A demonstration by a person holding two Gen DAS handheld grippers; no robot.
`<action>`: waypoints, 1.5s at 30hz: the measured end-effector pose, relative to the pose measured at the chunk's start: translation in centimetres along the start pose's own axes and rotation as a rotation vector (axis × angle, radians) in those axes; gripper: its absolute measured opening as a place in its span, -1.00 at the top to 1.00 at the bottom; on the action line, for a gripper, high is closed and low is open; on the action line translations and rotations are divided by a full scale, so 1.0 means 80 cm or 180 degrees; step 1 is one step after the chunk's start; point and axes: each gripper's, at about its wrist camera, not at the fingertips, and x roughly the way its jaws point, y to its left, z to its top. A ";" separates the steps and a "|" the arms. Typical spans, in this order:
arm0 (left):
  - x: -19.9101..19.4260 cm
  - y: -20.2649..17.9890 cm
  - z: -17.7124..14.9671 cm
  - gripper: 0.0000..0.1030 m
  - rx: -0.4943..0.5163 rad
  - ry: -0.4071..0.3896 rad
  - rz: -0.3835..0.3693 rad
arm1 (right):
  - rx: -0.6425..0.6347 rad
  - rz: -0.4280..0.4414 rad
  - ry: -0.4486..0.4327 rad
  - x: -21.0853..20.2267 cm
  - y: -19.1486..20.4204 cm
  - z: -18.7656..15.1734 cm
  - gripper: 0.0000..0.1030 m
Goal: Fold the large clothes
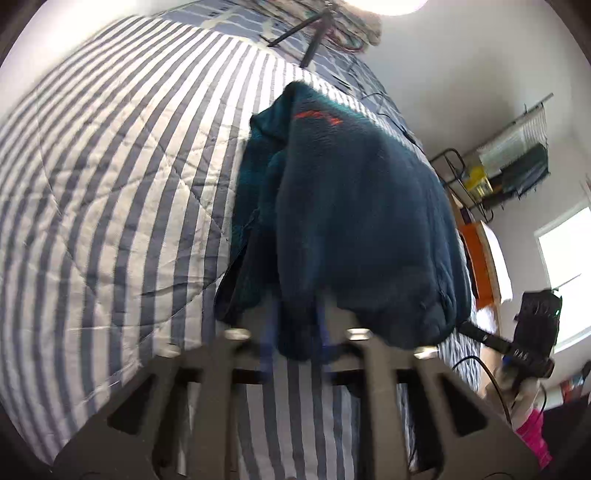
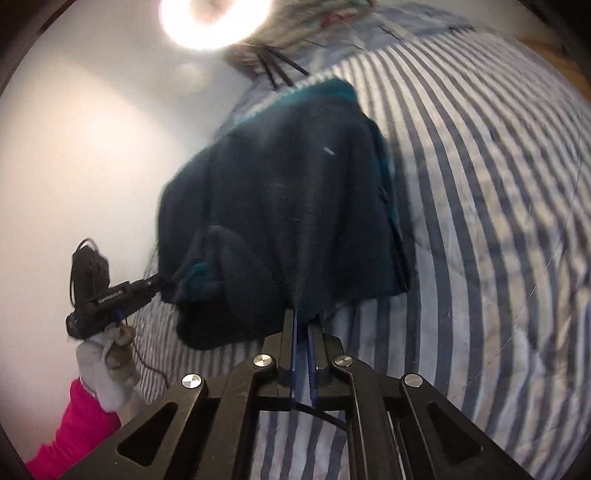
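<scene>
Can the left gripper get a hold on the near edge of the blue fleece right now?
Probably yes. The left gripper already has the fleece's near edge between its fingers, nothing blocking; whether the pads press is unclear.

One dark teal fleece garment (image 1: 354, 221) is counted, a single piece bunched on the bed. One striped quilt (image 1: 110, 184) is seen beneath it. Two grippers are tallied: the left gripper (image 1: 293, 332) and the right gripper (image 2: 303, 325), each with two fingers, four in all. One gloved hand (image 2: 110, 358) and one pink sleeve (image 2: 74, 432) are picked out. One ring light (image 2: 214, 18) is counted above, and one wire rack (image 1: 517, 155) on the wall.
</scene>
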 end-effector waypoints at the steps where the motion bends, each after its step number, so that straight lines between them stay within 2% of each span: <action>1: -0.008 -0.001 0.006 0.11 0.0012 -0.0058 -0.0038 | -0.0073 -0.0003 -0.0004 -0.011 0.004 0.001 0.87; 3: -0.035 -0.001 0.020 0.07 0.0022 -0.0225 -0.0122 | -0.0293 -0.0099 -0.0066 -0.035 0.016 0.005 0.80; 4: -0.042 0.000 0.027 0.03 0.0007 -0.0262 -0.0148 | -0.0423 -0.0148 -0.0157 -0.051 0.027 0.009 0.60; 5: -0.050 0.003 0.039 -0.13 -0.0040 -0.0322 -0.0191 | -0.0493 -0.0171 -0.0223 -0.059 0.035 0.014 0.56; 7: -0.056 0.009 0.066 -0.28 -0.0195 -0.0416 -0.0256 | -0.0655 -0.0170 -0.0370 -0.069 0.055 0.033 0.54; 9: -0.051 0.019 0.092 -0.29 -0.0387 -0.0394 -0.0422 | -0.0783 -0.0171 -0.0472 -0.066 0.072 0.051 0.49; 12: -0.026 0.032 0.129 -0.30 -0.0617 -0.0273 -0.0575 | -0.1073 -0.0107 -0.0549 -0.038 0.107 0.074 0.42; 16: 0.014 0.044 0.159 -0.30 -0.0761 -0.0082 -0.0876 | -0.1456 -0.0176 -0.0460 0.037 0.147 0.104 0.42; 19: 0.047 0.050 0.178 -0.30 -0.0865 0.0061 -0.1073 | -0.1496 -0.0178 -0.0261 0.093 0.153 0.118 0.42; 21: 0.074 0.050 0.187 -0.30 -0.0869 0.0286 -0.1285 | -0.1505 -0.0214 -0.0118 0.125 0.149 0.115 0.42; 22: 0.083 0.045 0.193 -0.25 -0.0853 0.0316 -0.1271 | -0.1509 -0.0205 -0.0069 0.131 0.147 0.110 0.42; 25: 0.096 0.039 0.210 0.10 -0.0789 0.0215 -0.1170 | -0.1496 -0.0151 0.0065 0.154 0.136 0.095 0.42; 27: 0.101 0.030 0.227 0.23 -0.0666 0.0082 -0.1094 | -0.1432 -0.0140 0.0034 0.162 0.130 0.089 0.41; 29: 0.111 0.020 0.235 0.41 -0.0482 -0.0002 -0.0898 | -0.1279 -0.0086 -0.0008 0.168 0.123 0.088 0.41; 31: 0.131 0.010 0.233 0.45 -0.0292 -0.0014 -0.0507 | -0.1186 -0.0104 -0.0014 0.178 0.121 0.091 0.41; 33: 0.134 0.003 0.228 0.46 -0.0142 -0.0044 -0.0235 | -0.1237 -0.0158 0.0021 0.179 0.128 0.091 0.41; 34: 0.130 0.000 0.225 0.46 -0.0111 -0.0072 -0.0181 | -0.1263 -0.0139 0.0045 0.175 0.132 0.093 0.41; 36: 0.114 -0.005 0.214 0.46 0.0098 -0.0142 0.0056 | -0.1252 0.0063 0.0075 0.151 0.131 0.098 0.42; 37: 0.102 -0.009 0.208 0.46 0.0196 -0.0209 0.0221 | -0.1255 0.0152 0.0001 0.129 0.127 0.100 0.42; 40: 0.065 -0.014 0.197 0.46 0.0357 -0.0429 0.0609 | -0.1282 0.0091 -0.0296 0.073 0.109 0.111 0.40; 41: 0.052 -0.016 0.195 0.46 0.0380 -0.0527 0.0668 | -0.1232 0.0037 -0.0389 0.058 0.098 0.120 0.40; 43: 0.031 -0.022 0.191 0.46 0.0338 -0.0624 0.0544 | -0.1079 -0.0126 -0.0550 0.034 0.071 0.144 0.39; 45: 0.025 -0.044 0.185 0.46 0.0476 -0.0673 0.0527 | -0.0963 -0.0261 -0.0678 0.022 0.054 0.162 0.33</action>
